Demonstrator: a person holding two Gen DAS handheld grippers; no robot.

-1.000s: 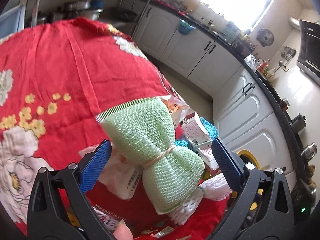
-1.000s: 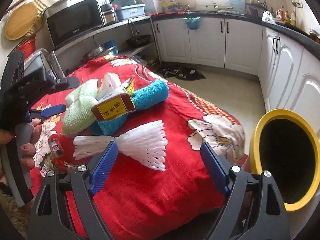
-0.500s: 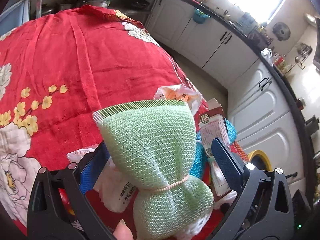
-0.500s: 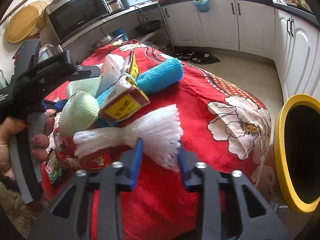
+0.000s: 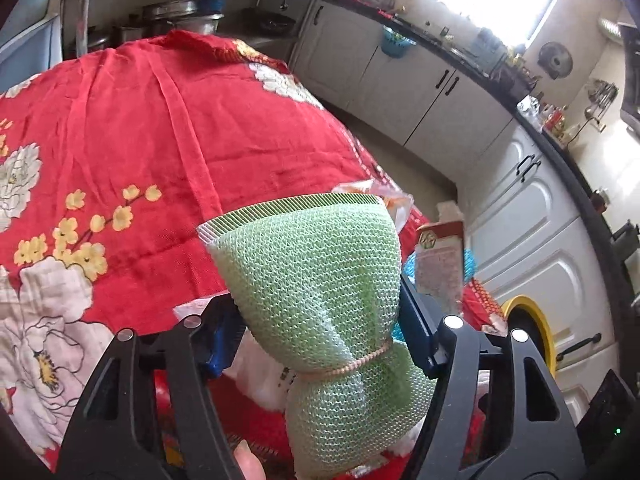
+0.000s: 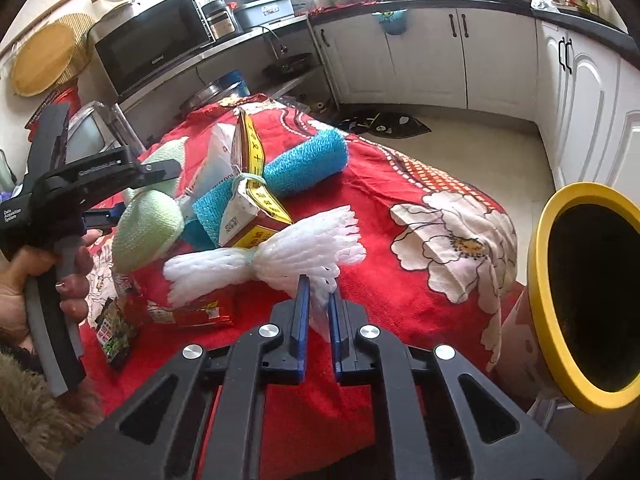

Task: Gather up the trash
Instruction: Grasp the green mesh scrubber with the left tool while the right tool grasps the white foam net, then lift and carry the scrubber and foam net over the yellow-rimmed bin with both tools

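Observation:
My left gripper [image 5: 320,316] is shut on a green foam net [image 5: 320,276] tied at its waist with a rubber band; it also shows in the right wrist view [image 6: 146,228], at the left of the pile. My right gripper [image 6: 318,292] is shut on the near edge of a white foam net [image 6: 280,252] lying on the red flowered tablecloth [image 6: 400,280]. A blue foam net [image 6: 304,160] and a brown and yellow carton [image 6: 256,204] lie behind it. A yellow-rimmed bin [image 6: 580,292] stands off the table's right edge.
Snack wrappers [image 6: 116,328] lie at the table's near left. White plastic wrapping [image 5: 272,368] lies under the green net. The carton [image 5: 440,264] stands right of the left gripper. White cabinets [image 6: 500,64] and a microwave [image 6: 152,40] line the walls.
My left gripper has closed on the green foam net. My right gripper has moved forward and closed on the white foam net.

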